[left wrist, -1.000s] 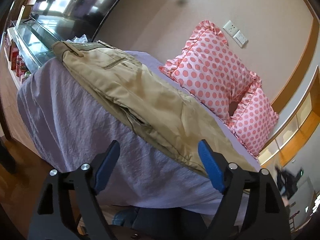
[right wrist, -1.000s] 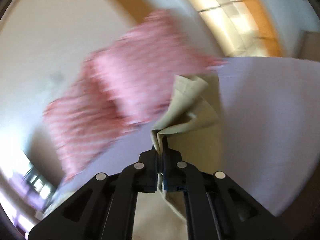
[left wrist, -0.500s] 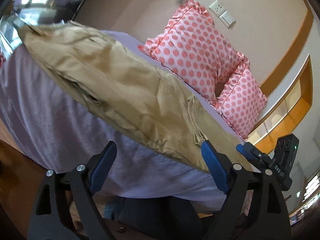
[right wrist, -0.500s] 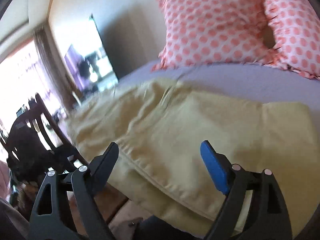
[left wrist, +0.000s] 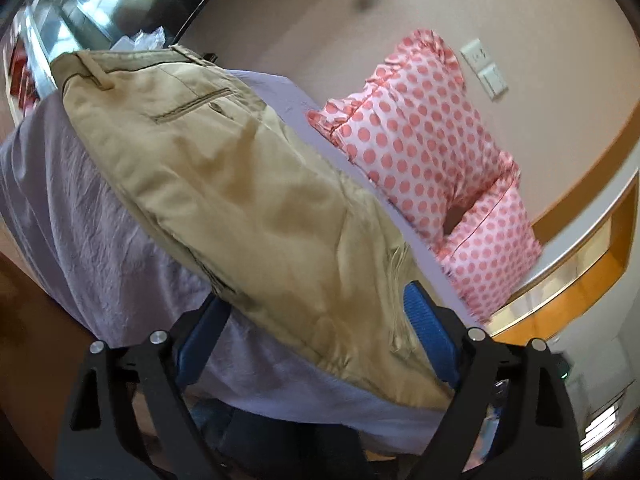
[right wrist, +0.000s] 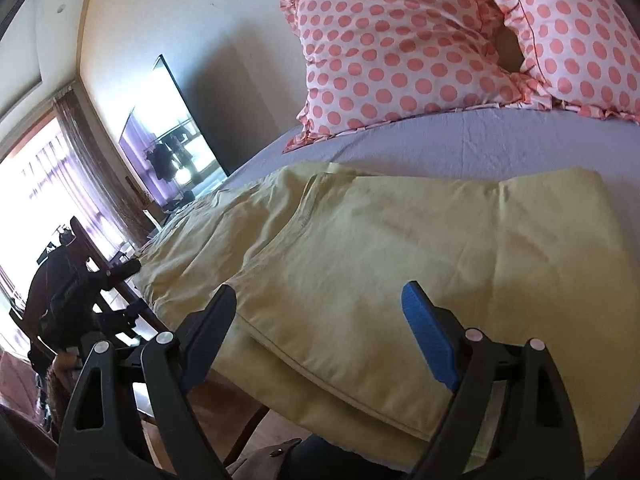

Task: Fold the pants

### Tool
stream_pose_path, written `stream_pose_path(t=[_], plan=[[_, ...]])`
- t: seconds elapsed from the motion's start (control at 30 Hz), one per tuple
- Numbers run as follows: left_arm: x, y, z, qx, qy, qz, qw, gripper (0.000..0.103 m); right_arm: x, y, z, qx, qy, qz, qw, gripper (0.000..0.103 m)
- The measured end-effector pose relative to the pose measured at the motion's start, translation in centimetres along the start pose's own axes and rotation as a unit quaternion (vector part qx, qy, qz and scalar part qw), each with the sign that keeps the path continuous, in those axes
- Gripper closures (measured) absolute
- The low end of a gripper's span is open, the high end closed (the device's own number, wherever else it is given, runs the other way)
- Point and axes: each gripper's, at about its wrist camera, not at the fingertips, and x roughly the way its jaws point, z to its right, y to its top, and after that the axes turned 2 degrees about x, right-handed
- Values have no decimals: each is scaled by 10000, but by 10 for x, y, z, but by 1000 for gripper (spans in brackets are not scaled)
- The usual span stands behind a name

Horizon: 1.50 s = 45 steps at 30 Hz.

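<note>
Both my tongs gape wide, left gripper [left wrist: 316, 336] and right gripper [right wrist: 320, 332] holding nothing, hovering at the near edge of the khaki pants [right wrist: 400, 248] lying folded on the lavender bed [right wrist: 480, 144].

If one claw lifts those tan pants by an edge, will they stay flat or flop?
The pants would probably flop: they are creased and already folded over themselves. The layers may slide apart, since nothing pins them. On the wrinkled sheet they would likely drag and bunch if pushed.

The right gripper [right wrist: 320, 328], clamped on a khaki pants [right wrist: 400, 248] leg a second ago, now hangs open-jawed above the folded-over cloth.
</note>
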Motion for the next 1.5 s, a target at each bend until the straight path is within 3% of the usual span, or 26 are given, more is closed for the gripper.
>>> stream_pose_path(t=[0.2,0.3,0.4,0.43,0.47,0.5,0.57,0.63,0.73,0.83,0.9,0.93,1.0,1.03,1.13,1.17,1.2,1.23,1.27,1.33,1.37,1.43,1.5], plan=[[-7,31,-32,-564,50,351,9978,18,-1,-3,6,96,-1,14,10000,16],[-12,50,-56,-1038,69,632,9926,28,-3,-5,8,102,20,46,9999,16],[-11,64,-71,-1268,284,751,9887,49,-6,-6,9,119,66,108,9998,16],[-9,68,-75,-1333,415,735,9875,60,-7,-6,10,126,81,121,9998,16],[-8,70,-77,-1370,498,716,9867,80,-8,-6,10,127,93,140,9998,16],[-8,72,-79,-1372,617,696,9862,88,-11,-6,11,123,92,174,9997,16],[-8,79,-68,-1120,817,659,9882,91,-17,-6,15,122,101,255,9995,16],[-6,88,-29,-269,1346,669,9883,93,-27,-4,21,155,55,419,9990,16],[-1,95,39,890,1547,728,9813,94,-50,0,41,374,-85,806,9960,16],[16,82,136,2394,1381,733,9582,93,-78,3,71,798,-332,1231,9886,16],[33,45,208,3601,873,648,9266,92,-94,3,89,1099,-442,1429,9826,16],[39,27,228,3971,658,540,9138,91,-101,3,96,1208,-494,1510,9799,16],[61,-31,274,4860,76,91,8739,89,-114,1,108,1400,-614,1670,9740,16],[77,-71,290,5331,-192,-231,8455,89,-122,1,115,1528,-669,1768,9700,16],[111,-157,299,6236,-437,-890,7754,88,-134,-1,141,2057,-599,1887,9584,16],[122,-188,294,6514,-465,-1180,7481,88,-135,-2,151,2258,-548,1818,9555,16],[129,-204,289,6610,-485,-1365,7363,89,-134,-2,159,2424,-592,1688,9535,16],[134,-215,284,6635,-431,-1435,7330,88,-132,-1,165,2494,-573,1593,9535,16],[134,-215,282,6592,-415,-1421,7372,88,-130,1,169,2547,-521,1507,9538,16],[135,-205,280,6331,-494,-1529,7572,87,-126,5,174,2634,-514,1389,9532,16],[134,-197,279,6178,-503,-1566,7689,81,-124,7,176,2636,-544,1365,9534,16],[132,-194,279,6120,-409,-1571,7740,69,-116,13,175,2529,-618,1184,9582,16],[122,-190,275,5966,-624,-1835,7788,68,-104,16,172,2380,-742,806,9651,22]])
